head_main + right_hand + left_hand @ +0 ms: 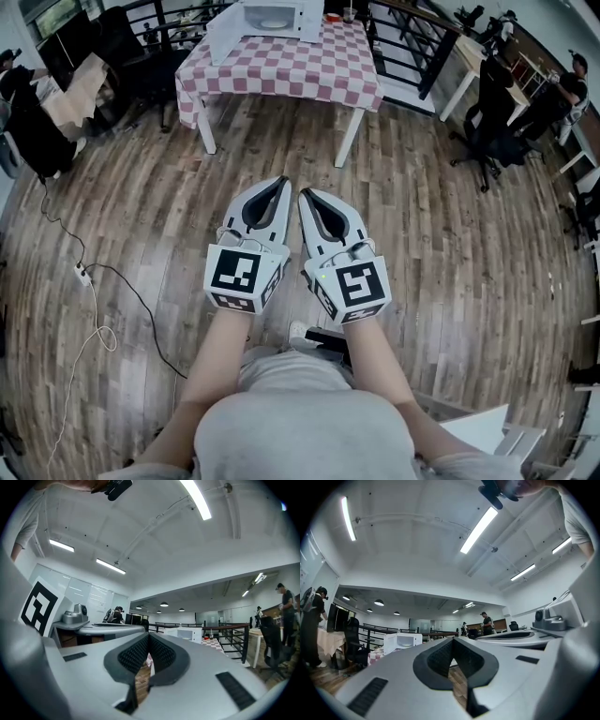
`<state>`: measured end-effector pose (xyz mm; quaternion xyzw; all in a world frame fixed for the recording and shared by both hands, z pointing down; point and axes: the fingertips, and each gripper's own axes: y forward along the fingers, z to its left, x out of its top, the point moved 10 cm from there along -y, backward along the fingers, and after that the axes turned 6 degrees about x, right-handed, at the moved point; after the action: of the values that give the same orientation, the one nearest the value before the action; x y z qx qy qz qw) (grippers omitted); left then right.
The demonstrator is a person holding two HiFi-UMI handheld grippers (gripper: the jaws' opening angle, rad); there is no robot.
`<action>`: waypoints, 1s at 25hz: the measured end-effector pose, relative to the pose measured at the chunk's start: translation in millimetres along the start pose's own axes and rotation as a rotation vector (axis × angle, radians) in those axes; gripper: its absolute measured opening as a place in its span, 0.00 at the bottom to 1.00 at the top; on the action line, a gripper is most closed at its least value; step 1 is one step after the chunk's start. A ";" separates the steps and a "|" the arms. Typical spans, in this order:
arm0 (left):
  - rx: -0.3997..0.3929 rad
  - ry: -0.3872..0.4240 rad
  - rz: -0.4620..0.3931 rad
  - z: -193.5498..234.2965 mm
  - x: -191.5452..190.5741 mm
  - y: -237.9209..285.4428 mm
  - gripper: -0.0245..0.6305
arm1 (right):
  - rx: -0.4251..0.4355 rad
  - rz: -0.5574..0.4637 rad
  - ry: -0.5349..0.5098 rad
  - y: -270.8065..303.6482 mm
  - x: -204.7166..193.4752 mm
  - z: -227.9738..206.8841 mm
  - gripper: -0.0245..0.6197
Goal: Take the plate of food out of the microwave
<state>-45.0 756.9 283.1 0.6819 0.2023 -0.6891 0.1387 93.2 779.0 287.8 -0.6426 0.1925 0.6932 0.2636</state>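
A white microwave (272,19) stands on a table with a red-and-white checked cloth (291,70) at the far end of the room. Its door (223,36) hangs open to the left, and a pale plate (274,22) shows inside. Both gripper views also catch the microwave (407,641) (190,633), small and far off. My left gripper (283,181) and right gripper (303,194) are held side by side over the wooden floor, well short of the table, tips pointing toward it. Both are shut with nothing between the jaws (452,639) (149,634).
A cup (349,13) stands on the table to the right of the microwave. A black railing (412,42) runs behind the table. Office chairs (487,122) and people stand at the right and left edges. A cable with a power strip (82,274) lies on the floor at left.
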 end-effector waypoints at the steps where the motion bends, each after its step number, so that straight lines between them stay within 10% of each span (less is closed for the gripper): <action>1: 0.003 -0.002 -0.001 -1.0 -0.9 6.5 0.04 | 0.002 -0.001 0.002 1.9 -1.1 -6.2 0.08; 25: 0.033 -0.012 0.042 -1.4 -28.9 105.7 0.04 | 0.014 0.020 0.039 31.4 -31.8 -96.9 0.08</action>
<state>6.4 662.1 302.4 0.6839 0.1759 -0.6935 0.1431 151.5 691.8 307.3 -0.6521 0.2087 0.6819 0.2573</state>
